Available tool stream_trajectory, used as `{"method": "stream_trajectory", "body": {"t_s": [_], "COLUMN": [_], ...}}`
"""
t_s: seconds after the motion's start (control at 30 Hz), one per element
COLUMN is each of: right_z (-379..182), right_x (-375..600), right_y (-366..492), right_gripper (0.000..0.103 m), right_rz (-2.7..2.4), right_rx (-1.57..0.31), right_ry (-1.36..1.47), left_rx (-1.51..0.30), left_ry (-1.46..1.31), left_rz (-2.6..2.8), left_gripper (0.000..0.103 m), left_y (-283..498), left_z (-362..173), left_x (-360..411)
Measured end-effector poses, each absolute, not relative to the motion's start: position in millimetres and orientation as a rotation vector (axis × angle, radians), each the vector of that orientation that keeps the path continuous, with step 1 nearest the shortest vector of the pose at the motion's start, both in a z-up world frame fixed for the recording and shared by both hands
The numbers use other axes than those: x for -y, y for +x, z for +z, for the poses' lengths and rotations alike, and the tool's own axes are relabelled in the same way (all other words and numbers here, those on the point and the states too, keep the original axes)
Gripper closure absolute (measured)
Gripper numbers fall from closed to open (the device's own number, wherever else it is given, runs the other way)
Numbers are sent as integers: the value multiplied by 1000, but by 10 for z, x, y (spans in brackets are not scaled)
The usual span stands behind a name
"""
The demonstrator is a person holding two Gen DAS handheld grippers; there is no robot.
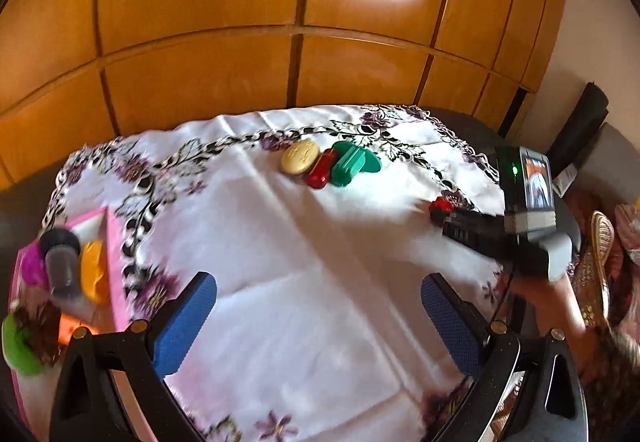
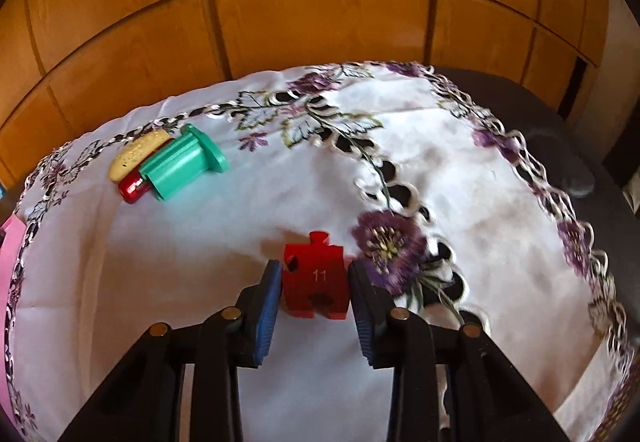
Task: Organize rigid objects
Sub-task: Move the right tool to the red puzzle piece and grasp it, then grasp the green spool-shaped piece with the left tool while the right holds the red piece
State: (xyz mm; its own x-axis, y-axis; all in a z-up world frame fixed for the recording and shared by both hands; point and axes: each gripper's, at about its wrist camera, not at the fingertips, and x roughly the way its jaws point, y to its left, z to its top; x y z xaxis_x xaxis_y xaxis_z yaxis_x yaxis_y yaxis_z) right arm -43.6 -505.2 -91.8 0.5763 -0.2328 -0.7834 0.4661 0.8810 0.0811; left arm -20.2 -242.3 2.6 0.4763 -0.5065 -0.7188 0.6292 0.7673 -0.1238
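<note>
A red jigsaw-shaped block marked 11 (image 2: 316, 282) lies flat on the white embroidered cloth (image 2: 160, 282). My right gripper (image 2: 316, 269) is shut on it, one blue pad against each side. The left wrist view shows that gripper (image 1: 440, 212) at the right with the red block (image 1: 441, 204) at its tip. My left gripper (image 1: 318, 282) hangs open over bare cloth, nothing between its fingers. At the far side lie a cream oval piece (image 1: 300, 156), a red capsule (image 1: 321, 173) and a green spool (image 1: 352, 162), touching in a row.
A pink tray (image 1: 114, 254) at the left edge holds a dark-lidded jar (image 1: 62, 258), a yellow piece (image 1: 94, 270) and other toys. Wooden cupboard doors (image 1: 280, 2) stand behind the table. Dark table edge (image 2: 560, 146) shows past the cloth. A wicker chair (image 1: 602, 242) is at right.
</note>
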Motion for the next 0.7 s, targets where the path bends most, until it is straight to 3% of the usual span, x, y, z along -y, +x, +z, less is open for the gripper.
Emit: {"method": "stream_trajectory", "body": {"t_s": [0.7], "right_z": [-950], "right_x": [5024], "right_y": [-496], "right_gripper": [70], "right_rz": [-424], "right_rx": [-790], "right_ry": [286], "left_rx": [-726], "left_ry": [336], "left_rz": [-716], "left_gripper": [1], "left_y": [790], "left_z": [-374], "left_x": [3987]}}
